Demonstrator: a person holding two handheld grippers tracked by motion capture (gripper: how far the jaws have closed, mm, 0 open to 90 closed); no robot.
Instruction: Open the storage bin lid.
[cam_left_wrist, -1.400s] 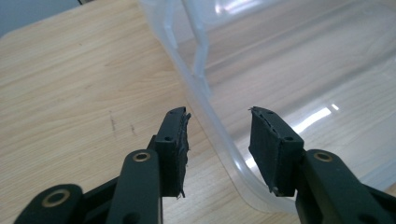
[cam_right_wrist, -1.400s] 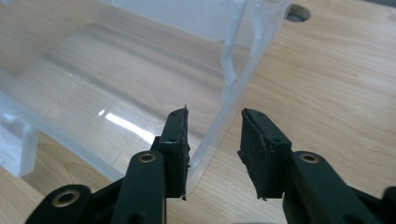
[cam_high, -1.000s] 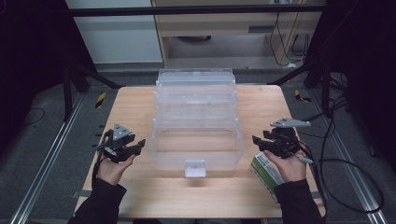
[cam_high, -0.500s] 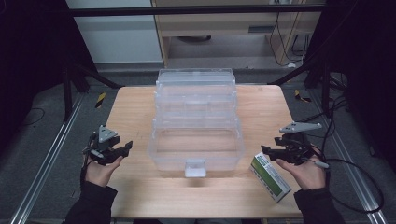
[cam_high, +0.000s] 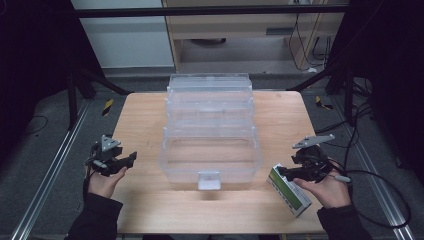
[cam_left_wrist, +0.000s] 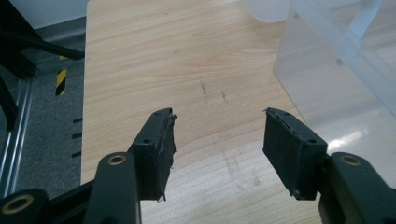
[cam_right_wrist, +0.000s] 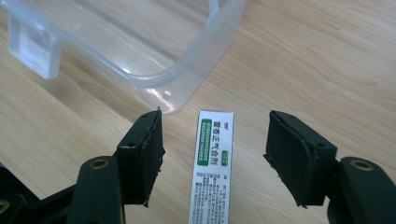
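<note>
Left gripper and right gripper both just opening, jaws apart, nothing held

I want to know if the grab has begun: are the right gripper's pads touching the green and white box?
Apart. In the right gripper view the box lies on the table between the open pads, with bare wood showing on both sides.
</note>
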